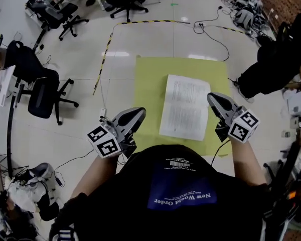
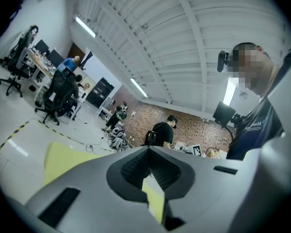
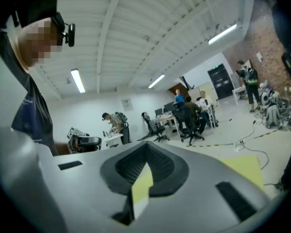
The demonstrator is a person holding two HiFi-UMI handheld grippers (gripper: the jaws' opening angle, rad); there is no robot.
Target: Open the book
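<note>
The book (image 1: 185, 107) lies on a yellow-green mat (image 1: 149, 84) on the floor, showing a white printed page. Both grippers hang well above it, close to the person's body and pointing about level. My left gripper (image 1: 139, 114) is left of the book, jaws shut with nothing between them. My right gripper (image 1: 212, 98) is over the book's right edge, also shut and empty. In the left gripper view the left gripper (image 2: 148, 149) faces the room, with a strip of mat showing through the hollow behind the tips. The right gripper (image 3: 146, 146) in its own view looks the same.
Black office chairs (image 1: 42, 92) stand at the left and far left (image 1: 57, 16). Yellow-black tape (image 1: 106, 49) and cables (image 1: 210, 34) run across the floor behind the mat. A person in black (image 1: 276, 67) crouches at the right. Bags and clutter (image 1: 25, 195) lie at the lower left.
</note>
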